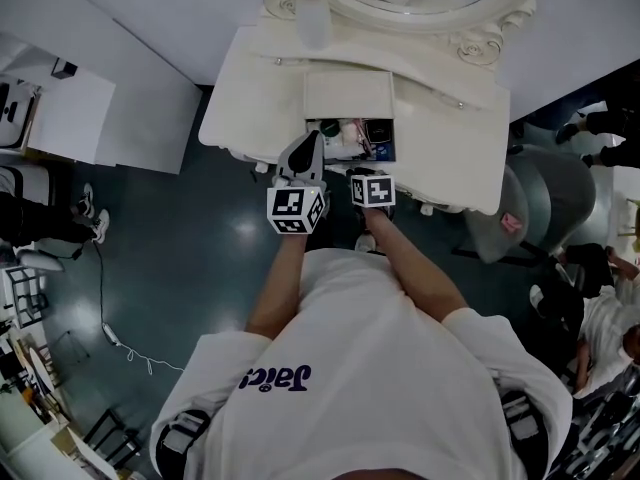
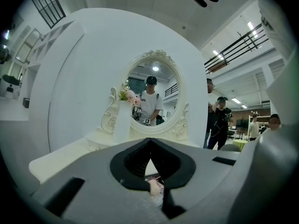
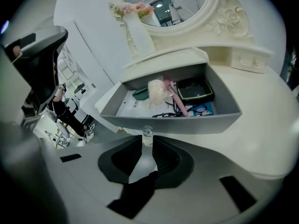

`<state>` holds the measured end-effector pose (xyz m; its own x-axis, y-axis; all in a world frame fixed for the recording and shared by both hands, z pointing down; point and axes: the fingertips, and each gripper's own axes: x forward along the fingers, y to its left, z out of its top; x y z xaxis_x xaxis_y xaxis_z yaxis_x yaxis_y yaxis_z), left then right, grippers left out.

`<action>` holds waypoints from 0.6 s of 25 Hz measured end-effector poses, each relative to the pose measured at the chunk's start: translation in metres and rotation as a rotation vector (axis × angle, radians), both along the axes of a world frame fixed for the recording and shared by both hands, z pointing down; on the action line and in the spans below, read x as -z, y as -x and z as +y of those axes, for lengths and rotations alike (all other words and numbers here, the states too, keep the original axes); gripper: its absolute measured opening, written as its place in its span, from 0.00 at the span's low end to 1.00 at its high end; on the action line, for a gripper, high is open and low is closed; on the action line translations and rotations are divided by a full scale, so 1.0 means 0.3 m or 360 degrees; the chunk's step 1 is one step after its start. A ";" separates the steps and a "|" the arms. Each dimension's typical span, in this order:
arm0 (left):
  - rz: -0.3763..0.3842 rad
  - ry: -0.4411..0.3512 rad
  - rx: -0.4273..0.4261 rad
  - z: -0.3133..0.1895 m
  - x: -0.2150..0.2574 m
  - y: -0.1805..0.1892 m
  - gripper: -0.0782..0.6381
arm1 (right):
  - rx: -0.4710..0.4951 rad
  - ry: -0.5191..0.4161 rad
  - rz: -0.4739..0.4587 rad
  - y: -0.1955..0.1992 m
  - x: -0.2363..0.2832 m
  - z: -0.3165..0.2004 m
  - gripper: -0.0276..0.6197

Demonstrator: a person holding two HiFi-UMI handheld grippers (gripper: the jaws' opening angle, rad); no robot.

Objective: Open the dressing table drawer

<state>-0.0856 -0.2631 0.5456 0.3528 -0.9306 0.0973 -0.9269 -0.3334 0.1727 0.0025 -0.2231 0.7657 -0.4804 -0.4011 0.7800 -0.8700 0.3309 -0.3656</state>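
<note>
The white dressing table (image 1: 440, 138) has its middle drawer (image 1: 349, 139) pulled out. In the right gripper view the grey drawer (image 3: 219, 118) holds a pink tube, a dark case, glasses and a crumpled bag. Its clear knob (image 3: 147, 133) sits between the tips of my right gripper (image 3: 146, 137), with the pads close against both sides. In the head view the right gripper (image 1: 366, 175) is at the drawer's front edge. My left gripper (image 1: 304, 151) hovers just left of it at the drawer's front left corner. It points level at the oval mirror (image 2: 152, 94); the left gripper (image 2: 149, 143) has its tips together, holding nothing.
A white vase with pink flowers (image 1: 311, 8) stands on the tabletop's back left. A grey chair (image 1: 540, 208) is to the table's right, with people (image 1: 600, 308) beyond it. White cabinets (image 1: 70, 113) and a cable (image 1: 105, 308) on the dark floor lie to the left.
</note>
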 end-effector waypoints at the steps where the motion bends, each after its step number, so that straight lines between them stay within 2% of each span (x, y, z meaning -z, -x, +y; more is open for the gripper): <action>1: -0.0001 -0.0004 0.0000 -0.002 0.004 -0.002 0.13 | 0.0003 0.0010 0.0002 0.000 0.002 0.008 0.16; 8: 0.0003 -0.0036 0.0005 -0.019 0.031 -0.013 0.13 | 0.0047 -0.0076 -0.0046 0.031 0.097 0.011 0.16; 15: 0.0012 -0.0076 0.0029 -0.056 0.069 -0.020 0.13 | 0.0001 -0.0400 -0.0092 -0.006 0.310 -0.114 0.13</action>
<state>-0.0795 -0.2798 0.5250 0.3361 -0.9405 0.0500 -0.9316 -0.3242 0.1642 0.0044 -0.2572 0.6725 -0.5213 -0.5788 0.6271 -0.8499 0.4180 -0.3207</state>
